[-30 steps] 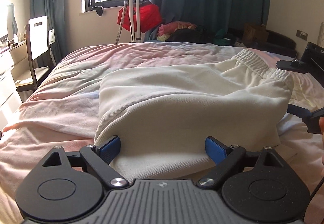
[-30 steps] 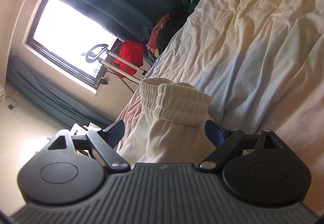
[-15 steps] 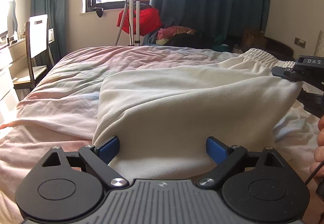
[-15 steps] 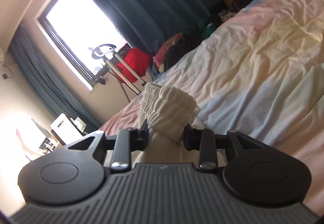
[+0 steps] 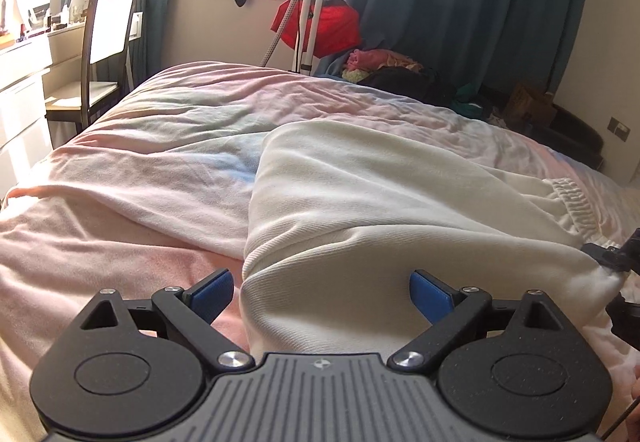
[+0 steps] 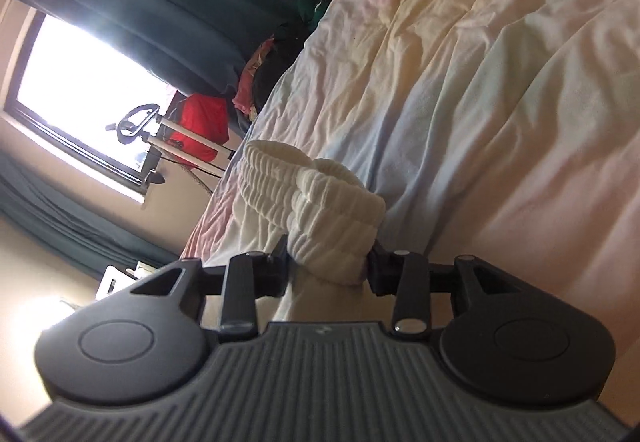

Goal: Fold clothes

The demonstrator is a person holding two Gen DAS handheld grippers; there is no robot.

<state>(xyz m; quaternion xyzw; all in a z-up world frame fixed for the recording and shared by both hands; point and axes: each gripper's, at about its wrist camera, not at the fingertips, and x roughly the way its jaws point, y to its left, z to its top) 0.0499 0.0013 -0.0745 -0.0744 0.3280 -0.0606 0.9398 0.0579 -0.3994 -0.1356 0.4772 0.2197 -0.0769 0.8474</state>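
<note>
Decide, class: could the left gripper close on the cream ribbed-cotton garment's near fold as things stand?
Probably yes. The left gripper is open with the cream ribbed-cotton garment lying between its blue pads; nothing blocks them.

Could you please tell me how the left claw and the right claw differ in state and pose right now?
The left claw is wide open, its blue pads either side of the folded cream cotton sweatpants without pinching them; the right claw is shut on the sweatpants' ribbed elastic cuffs. The left wrist view is nearly level over the pastel bedsheet; the right wrist view is strongly tilted. Both meet the same garment.
</note>
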